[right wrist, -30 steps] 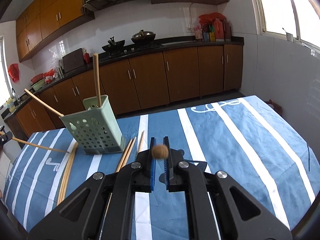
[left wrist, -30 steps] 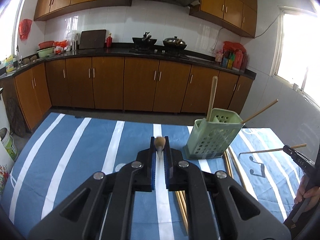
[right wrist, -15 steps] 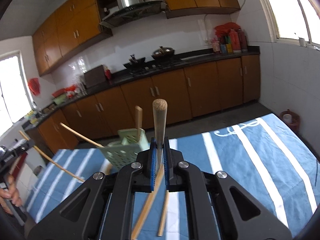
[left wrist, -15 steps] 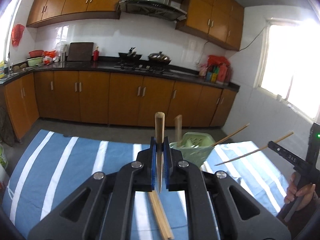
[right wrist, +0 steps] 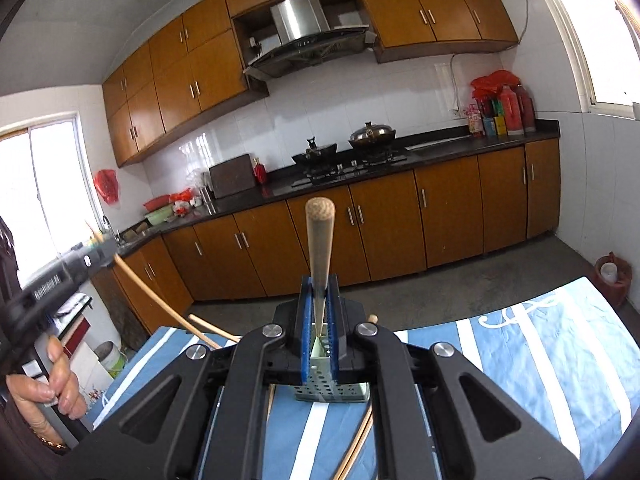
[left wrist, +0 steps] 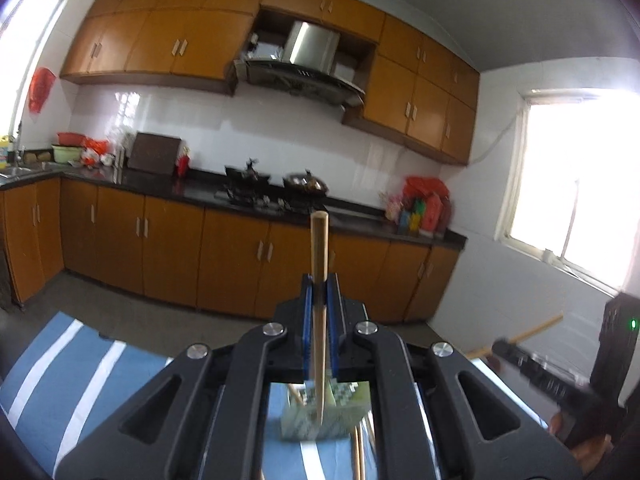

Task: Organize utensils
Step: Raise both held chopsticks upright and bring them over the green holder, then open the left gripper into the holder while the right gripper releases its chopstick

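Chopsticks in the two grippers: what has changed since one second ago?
Both hand-held grippers rose and tilted upward: the left and the right each lifted a chopstick off the striped cloth, above the green holder. Both grips stayed shut; the holder kept its place.

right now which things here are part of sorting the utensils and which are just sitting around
Part of the job:
- chopstick in left tool
- chopstick in right tool
- green perforated utensil holder
- loose chopsticks on the striped tablecloth

Just lying about:
- wok and lidded pan on the stove
- red bottles on the counter
- green basin
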Action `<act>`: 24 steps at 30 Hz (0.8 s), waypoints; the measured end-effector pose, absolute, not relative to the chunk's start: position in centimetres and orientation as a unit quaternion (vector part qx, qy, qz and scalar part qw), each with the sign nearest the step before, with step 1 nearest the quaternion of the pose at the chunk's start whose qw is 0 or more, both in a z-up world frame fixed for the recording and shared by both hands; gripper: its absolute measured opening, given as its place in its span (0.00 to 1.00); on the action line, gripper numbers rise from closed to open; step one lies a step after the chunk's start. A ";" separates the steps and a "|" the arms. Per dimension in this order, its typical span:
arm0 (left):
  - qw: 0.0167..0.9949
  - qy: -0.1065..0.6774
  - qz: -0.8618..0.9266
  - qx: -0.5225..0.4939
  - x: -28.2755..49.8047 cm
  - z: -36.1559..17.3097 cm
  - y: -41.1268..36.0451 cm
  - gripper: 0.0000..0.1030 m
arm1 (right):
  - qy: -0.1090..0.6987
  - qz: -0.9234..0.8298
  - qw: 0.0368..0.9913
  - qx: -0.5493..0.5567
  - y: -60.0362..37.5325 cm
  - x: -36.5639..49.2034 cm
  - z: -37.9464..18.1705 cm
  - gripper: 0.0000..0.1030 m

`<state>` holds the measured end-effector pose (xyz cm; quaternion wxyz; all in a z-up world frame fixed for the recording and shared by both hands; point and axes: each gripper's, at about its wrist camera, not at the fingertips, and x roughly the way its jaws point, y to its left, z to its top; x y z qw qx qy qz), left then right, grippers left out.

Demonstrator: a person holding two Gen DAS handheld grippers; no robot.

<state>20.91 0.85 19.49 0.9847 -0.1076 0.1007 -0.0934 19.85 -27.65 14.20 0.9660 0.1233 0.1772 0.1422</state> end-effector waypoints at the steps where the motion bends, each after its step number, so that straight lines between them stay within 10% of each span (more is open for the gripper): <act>1: 0.985 0.097 -0.090 -0.109 21.3 19.5 0.6 0.08 | 0.182 0.141 0.965 0.122 -27.5 20.3 14.1 0.07; 24: 0.978 0.157 -0.066 -0.118 30.3 12.4 -0.9 0.13 | 0.276 0.133 0.945 0.118 -26.5 26.0 9.4 0.08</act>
